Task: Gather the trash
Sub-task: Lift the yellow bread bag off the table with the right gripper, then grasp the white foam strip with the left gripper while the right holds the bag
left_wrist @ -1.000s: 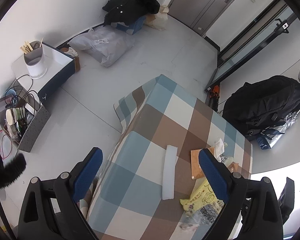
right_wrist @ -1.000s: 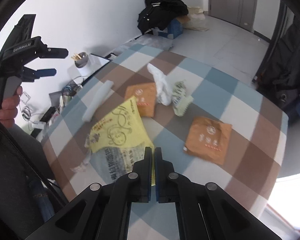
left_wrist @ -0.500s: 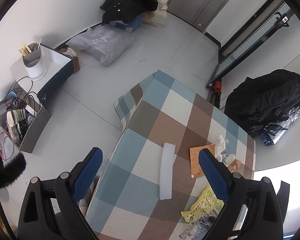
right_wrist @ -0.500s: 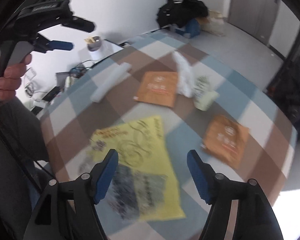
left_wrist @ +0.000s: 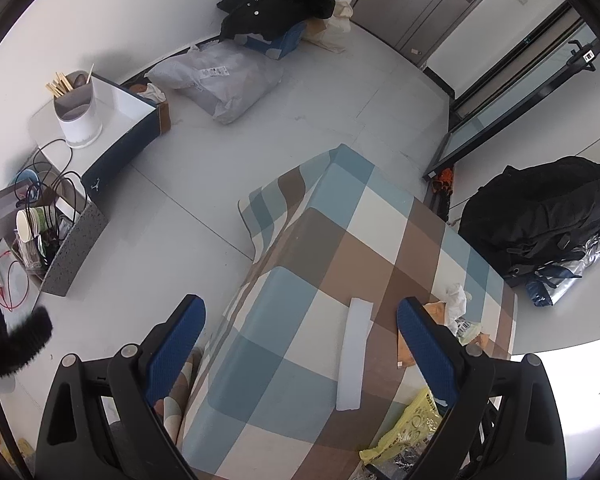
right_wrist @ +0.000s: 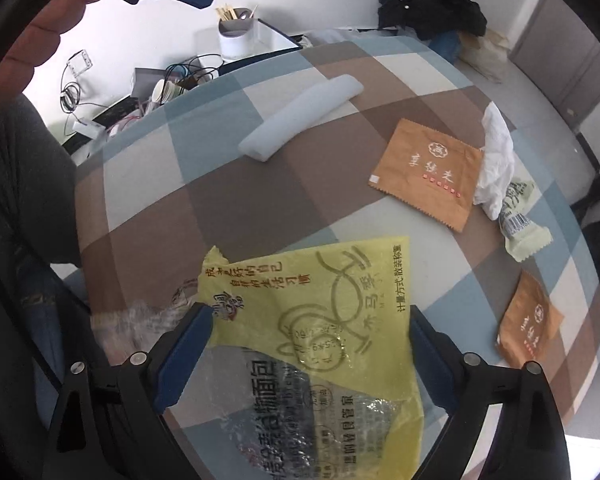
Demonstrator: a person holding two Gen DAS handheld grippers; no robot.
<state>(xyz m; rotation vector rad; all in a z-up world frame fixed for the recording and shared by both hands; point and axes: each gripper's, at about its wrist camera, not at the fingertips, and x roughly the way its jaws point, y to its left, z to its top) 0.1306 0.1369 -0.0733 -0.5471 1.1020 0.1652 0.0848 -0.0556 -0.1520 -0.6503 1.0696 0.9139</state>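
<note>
Checked tablecloth [right_wrist: 148, 208] bearing scattered litter: right gripper [right_wrist: 308, 344] wide open, empty, straddling near yellow wrapper [right_wrist: 320, 288], seemingly for pickup; left gripper [left_wrist: 300, 344] agape, empty, held high.

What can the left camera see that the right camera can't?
Only the left wrist view shows the black backpack on the floor and the grey sack by the wall. Only the right wrist view shows the second brown packet near the table's edge and the person's hand. Both show the checked tablecloth, the white foam strip, the yellow wrapper, the crumpled tissue and the cup of chopsticks.
</note>
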